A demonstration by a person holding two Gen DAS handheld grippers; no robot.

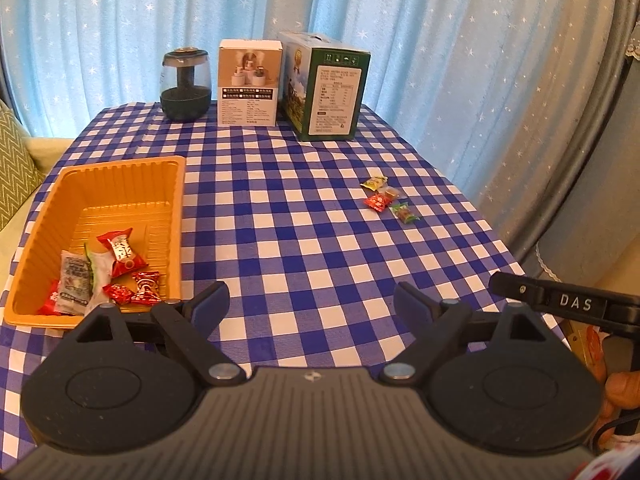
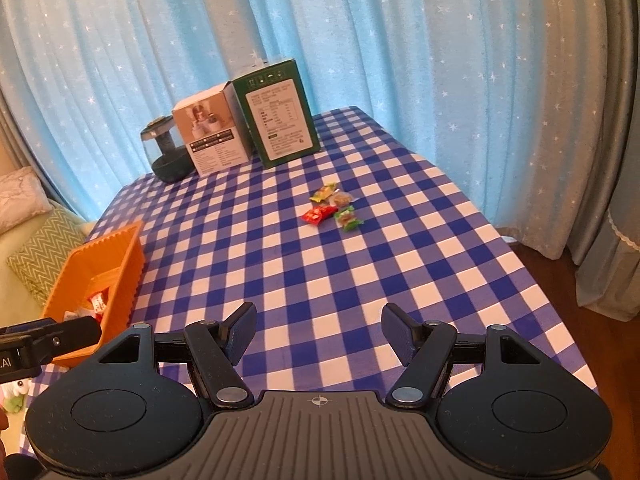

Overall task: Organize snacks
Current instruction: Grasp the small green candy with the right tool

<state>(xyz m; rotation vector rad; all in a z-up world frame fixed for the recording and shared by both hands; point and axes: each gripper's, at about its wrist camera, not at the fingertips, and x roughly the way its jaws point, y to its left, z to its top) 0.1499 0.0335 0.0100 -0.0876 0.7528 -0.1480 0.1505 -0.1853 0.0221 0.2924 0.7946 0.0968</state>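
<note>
So we've got both the left tool and right tool spread wide with nothing in them, some snacks sitting in the orange tray, four candies loose mid-bench, so next we probably reach for one.

"DAS" on the right hand-held gripper, print on boxes too small to read

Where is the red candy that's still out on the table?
In both views the red candy lies right of centre on the checked cloth, among three other loose sweets, far from the orange tray.
</note>
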